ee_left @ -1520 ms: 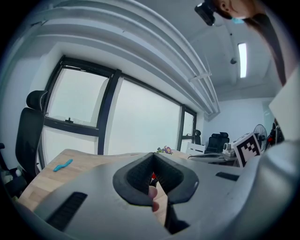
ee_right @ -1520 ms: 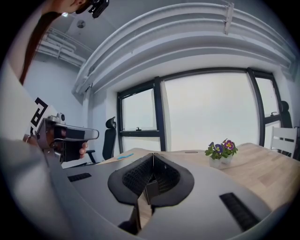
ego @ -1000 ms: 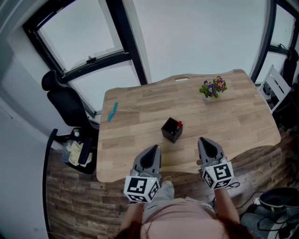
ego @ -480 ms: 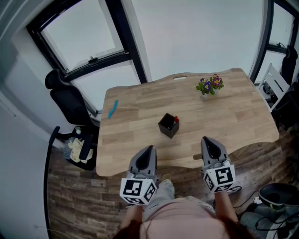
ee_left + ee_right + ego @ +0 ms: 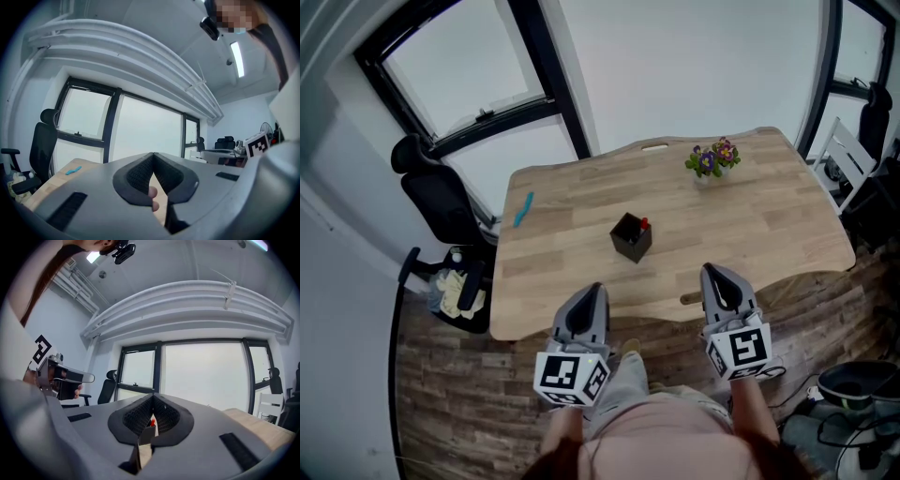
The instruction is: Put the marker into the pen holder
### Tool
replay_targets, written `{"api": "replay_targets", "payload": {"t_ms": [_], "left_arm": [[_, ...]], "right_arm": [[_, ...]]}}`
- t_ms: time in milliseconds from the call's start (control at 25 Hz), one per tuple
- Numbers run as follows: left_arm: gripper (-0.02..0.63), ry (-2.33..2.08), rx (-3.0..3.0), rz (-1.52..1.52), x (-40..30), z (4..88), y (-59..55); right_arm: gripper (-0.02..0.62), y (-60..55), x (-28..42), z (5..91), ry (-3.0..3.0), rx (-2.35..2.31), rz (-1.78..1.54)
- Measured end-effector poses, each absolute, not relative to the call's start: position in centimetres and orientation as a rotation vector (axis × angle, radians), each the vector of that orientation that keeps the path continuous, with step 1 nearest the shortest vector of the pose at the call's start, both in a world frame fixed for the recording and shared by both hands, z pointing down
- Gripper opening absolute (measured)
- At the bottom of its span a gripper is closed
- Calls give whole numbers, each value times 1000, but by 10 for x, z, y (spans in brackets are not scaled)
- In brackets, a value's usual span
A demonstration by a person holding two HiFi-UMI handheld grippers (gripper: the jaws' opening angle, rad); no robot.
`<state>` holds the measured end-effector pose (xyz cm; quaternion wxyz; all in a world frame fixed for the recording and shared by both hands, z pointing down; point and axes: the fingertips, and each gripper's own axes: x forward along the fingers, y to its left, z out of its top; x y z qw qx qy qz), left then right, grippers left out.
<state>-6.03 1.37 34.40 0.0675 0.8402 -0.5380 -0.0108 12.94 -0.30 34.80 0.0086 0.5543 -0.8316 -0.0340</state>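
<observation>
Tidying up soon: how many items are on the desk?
4: pen holder mid-desk, red-capped marker inside it, flowers far right, blue item far left. Others may be hidden.

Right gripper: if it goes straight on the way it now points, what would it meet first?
Probably the black square pen holder holding the red-tipped marker: it shows directly behind the right gripper, whose jaws are closed, farther along the light wooden table. Height is unclear, so it may pass over.
</observation>
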Motion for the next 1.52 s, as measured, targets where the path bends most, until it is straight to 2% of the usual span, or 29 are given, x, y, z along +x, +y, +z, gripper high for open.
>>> {"api": "replay_targets", "payload": {"t_ms": [800,1520], "left_arm": [[2,-1613,2574,-45,-40,344,58],[2,-1622,2596,-32,-42,338,85]], "right_arm": [[0,43,137,317,-2597,1763,-255],[0,64,129,315,-2587,1797,-258]]}}
